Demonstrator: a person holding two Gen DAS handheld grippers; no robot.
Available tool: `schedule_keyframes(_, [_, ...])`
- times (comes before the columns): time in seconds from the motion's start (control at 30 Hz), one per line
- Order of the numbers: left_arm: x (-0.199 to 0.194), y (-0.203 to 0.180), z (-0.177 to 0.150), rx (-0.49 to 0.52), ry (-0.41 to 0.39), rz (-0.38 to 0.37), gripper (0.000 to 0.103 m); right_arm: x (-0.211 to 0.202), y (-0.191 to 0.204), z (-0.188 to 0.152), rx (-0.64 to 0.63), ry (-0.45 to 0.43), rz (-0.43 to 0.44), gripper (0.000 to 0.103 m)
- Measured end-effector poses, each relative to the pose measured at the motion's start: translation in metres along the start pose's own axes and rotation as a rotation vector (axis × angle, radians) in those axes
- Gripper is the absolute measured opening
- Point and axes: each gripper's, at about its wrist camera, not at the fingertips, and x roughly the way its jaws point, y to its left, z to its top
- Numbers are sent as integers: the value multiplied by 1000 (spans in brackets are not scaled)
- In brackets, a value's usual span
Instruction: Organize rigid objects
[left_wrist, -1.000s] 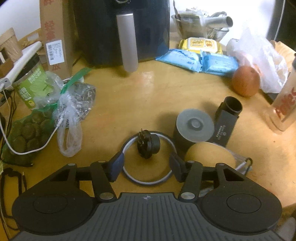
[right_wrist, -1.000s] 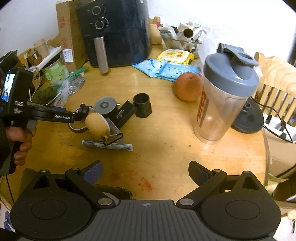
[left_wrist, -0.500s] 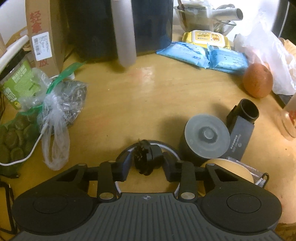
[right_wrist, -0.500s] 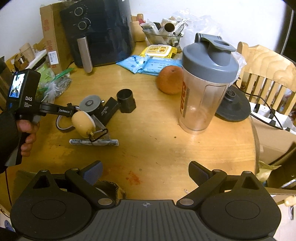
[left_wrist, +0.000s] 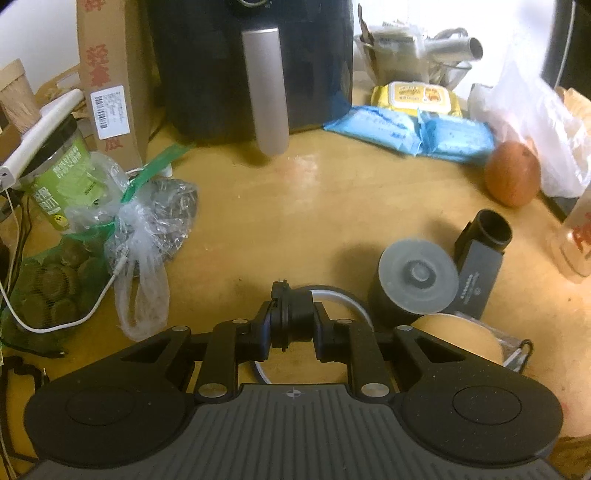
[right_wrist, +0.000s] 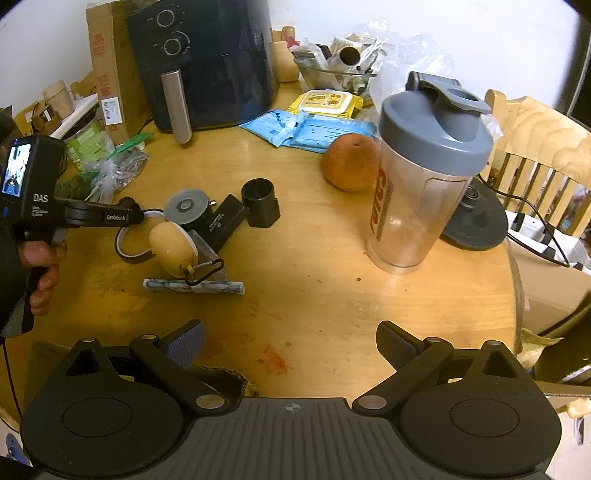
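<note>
Two hand-held grippers are working: the left hand-held gripper is pinching the small black fitting, its jaws having just been closing, directly above the ring. The right hand-held gripper is hovering spread and empty. Next, lifting calls for a steady grip.

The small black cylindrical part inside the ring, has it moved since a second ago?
Cannot tell. The small black cylindrical part still sits against the grey ring; the left gripper has just closed on it.
</note>
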Motion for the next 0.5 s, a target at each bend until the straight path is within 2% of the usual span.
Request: schedule_keyframes(0.5, [-43, 4, -7, -19, -14, -50, 21, 9, 5, 12, -64, -15, 37, 97])
